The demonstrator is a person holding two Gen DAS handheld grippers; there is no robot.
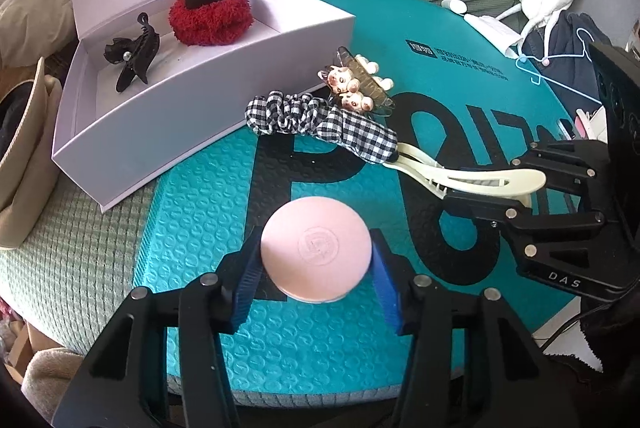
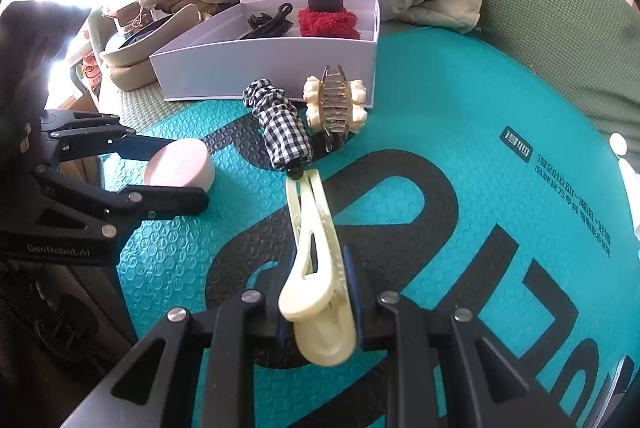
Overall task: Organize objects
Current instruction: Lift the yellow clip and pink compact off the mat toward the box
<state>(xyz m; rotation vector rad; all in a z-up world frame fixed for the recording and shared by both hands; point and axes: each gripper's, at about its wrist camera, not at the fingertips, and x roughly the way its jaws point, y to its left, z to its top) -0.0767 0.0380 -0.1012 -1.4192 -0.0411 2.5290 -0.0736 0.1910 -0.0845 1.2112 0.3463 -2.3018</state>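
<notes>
Left gripper (image 1: 316, 260) nearest the lens, blue pads pinching the pink round compact (image 1: 316, 254) by its rim, lid face up, sitting on the teal mat (image 1: 192, 220) near the mat's front edge. Rim grip looks chosen because a flat disc offers no other hold; round, so no long axis to speak of.

Biggest to smallest: green bed cover (image 1: 80, 268) carries everything. Teal mat with large black lettering lies on it and covers most of the view. White box (image 1: 200, 96), lid standing open, sits at the mat's far left corner, partly off it onto the bed cover. Inside: red fluffy scrunchie (image 1: 210, 18) with a dark band standing on it, and a black claw clip (image 1: 132, 52) beside it. Likely the destination, as two hair items are already sorted there.

Just outside the box's front wall: checked scrunchie (image 2: 280, 124), then the clear claw clip with cream figures (image 2: 334, 108) right beside it, both unsorted.

Right gripper (image 2: 316, 304) closed narrow on the cream hair clip (image 2: 316, 268), pads squeezing its broad hinge end from both sides. Clip's long axis runs away from the gripper toward the box, open tip nearly touching the checked scrunchie. Holding the thick end probably keeps the thin prongs free.

Both items appear gripped but not lifted.
</notes>
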